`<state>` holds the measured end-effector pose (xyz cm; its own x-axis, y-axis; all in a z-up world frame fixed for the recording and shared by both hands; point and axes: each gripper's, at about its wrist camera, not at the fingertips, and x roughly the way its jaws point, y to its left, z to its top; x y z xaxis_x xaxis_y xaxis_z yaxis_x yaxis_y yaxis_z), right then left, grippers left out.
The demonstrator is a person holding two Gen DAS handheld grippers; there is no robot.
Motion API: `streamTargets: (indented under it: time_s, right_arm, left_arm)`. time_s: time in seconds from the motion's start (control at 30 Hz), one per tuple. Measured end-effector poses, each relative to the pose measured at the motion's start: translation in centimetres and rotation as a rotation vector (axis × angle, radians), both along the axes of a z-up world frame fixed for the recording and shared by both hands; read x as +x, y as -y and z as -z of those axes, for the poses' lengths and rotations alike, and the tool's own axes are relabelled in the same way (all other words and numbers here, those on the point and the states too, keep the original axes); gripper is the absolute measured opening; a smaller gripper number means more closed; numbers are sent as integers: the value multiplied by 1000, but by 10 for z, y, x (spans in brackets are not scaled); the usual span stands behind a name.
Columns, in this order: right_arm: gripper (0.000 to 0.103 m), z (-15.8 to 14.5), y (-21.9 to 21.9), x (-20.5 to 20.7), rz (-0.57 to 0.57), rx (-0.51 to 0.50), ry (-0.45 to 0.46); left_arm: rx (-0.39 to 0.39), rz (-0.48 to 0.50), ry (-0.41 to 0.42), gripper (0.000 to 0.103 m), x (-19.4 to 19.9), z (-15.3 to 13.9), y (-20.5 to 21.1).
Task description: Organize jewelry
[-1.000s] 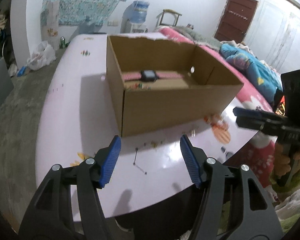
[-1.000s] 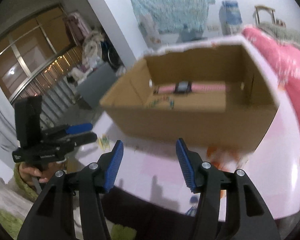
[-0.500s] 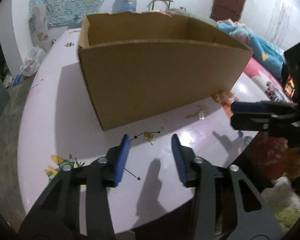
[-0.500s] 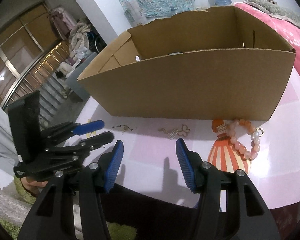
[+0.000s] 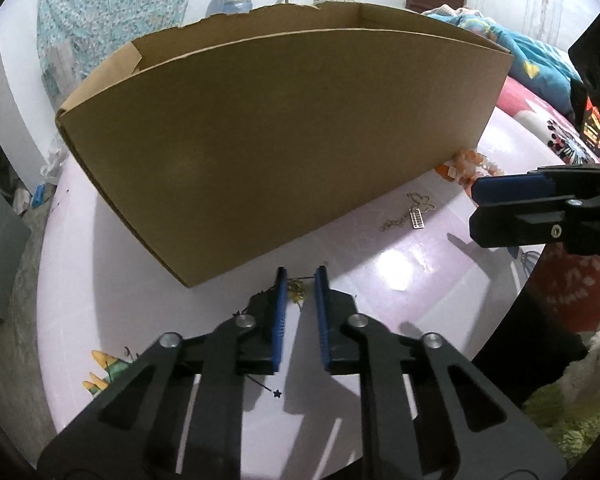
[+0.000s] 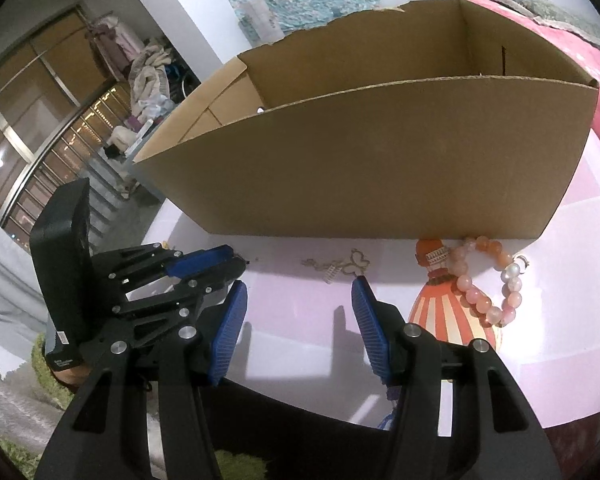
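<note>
Down come the left tongs (image 5: 300,280), nearly together around the thin necklace (image 5: 298,294) by the desk's (image 5: 400,276) near edge; right tongs (image 6: 298,296) gape. Chain may slip free.

Left gripper (image 5: 301,280) low over pink table (image 5: 400,276), blue pads narrowed around a small gold-and-black chain necklace (image 5: 298,294) just before cardboard box (image 5: 284,144). Gold butterfly necklace (image 5: 414,212) and orange bead bracelet (image 5: 474,162) further right. Right gripper (image 5: 476,216) at right edge, jaws parted
</note>
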<state>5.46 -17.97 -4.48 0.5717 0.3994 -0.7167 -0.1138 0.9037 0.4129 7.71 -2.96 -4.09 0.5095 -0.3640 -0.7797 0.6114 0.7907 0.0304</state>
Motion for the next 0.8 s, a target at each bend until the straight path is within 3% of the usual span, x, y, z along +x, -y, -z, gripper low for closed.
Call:
streamTargets:
  time_s: [0.13, 0.47, 0.8]
  right_arm:
    - [52, -1, 0, -3, 1, -13, 14]
    - [35, 2, -5, 7, -42, -43, 30]
    - [25, 7, -30, 30, -96, -174, 59]
  left_arm:
    - [2, -1, 10, 3, -3, 0, -2]
    - [-19, -68, -15, 3, -6, 0, -21]
    - [-32, -73, -23, 3, -5, 0, -27]
